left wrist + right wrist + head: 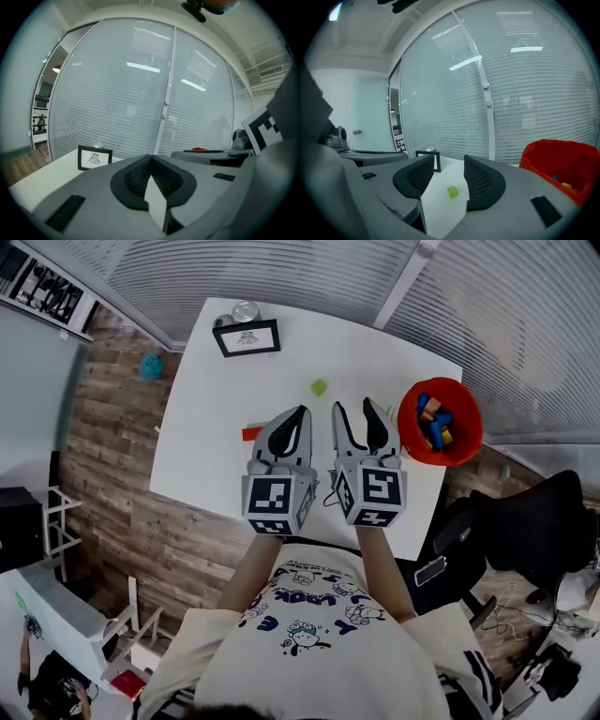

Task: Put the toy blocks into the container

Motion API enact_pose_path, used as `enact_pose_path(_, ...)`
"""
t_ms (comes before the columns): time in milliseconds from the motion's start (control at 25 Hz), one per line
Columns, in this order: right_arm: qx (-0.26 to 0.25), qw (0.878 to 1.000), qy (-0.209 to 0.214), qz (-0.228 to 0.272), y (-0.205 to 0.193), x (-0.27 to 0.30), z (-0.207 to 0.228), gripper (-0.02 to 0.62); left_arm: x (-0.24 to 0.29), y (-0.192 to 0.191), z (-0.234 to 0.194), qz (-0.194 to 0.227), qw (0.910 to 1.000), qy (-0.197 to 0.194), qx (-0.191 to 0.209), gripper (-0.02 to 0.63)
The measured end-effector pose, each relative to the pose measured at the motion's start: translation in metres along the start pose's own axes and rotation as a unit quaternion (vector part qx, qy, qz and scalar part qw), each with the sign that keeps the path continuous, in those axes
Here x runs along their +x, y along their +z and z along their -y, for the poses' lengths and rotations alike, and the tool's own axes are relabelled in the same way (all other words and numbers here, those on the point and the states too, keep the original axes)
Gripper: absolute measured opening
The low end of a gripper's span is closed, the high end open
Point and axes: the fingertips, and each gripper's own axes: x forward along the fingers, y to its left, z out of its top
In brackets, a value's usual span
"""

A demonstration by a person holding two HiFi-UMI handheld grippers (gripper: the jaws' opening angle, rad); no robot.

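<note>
Head view: you stand at the near edge of the white table (211, 427) with both grippers held out over it. The red container (469, 427) sits at the table's far right, at 3 o'clock from the right gripper (353, 409), and already holds several coloured blocks (433, 420). Two blocks remain outside it. A green block (320, 387) lies on open tabletop at 11 o'clock from the right gripper, apart from it. A red block (251, 433) lies at 9 o'clock from the left gripper (298, 413), partly hidden behind it.

Left gripper view: the jaws meet at the tips with nothing between them.

Right gripper view: the jaws stand well apart and empty. The green block (453, 191) shows through the gap, farther off on the table and untouched, with the container (562, 161) at 3 o'clock.

Assessment: the green block looks small, light and rigid, with flat, smooth faces. It should neither crush nor deform, but it may skid or twist if caught on a corner. Square your pads to two opposite flat faces, centred, and close gently. Your right gripper is the better placed.
</note>
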Motion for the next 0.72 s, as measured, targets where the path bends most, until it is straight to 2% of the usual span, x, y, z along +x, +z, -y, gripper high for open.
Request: enact_pose_path(720, -0.006, 1.0, -0.003, -0.02, -0.006, 0.051, -0.007, 0.195, 0.03, -0.01, -0.037, -0.028, 0.9995, -0.009, -0.011, 0.031)
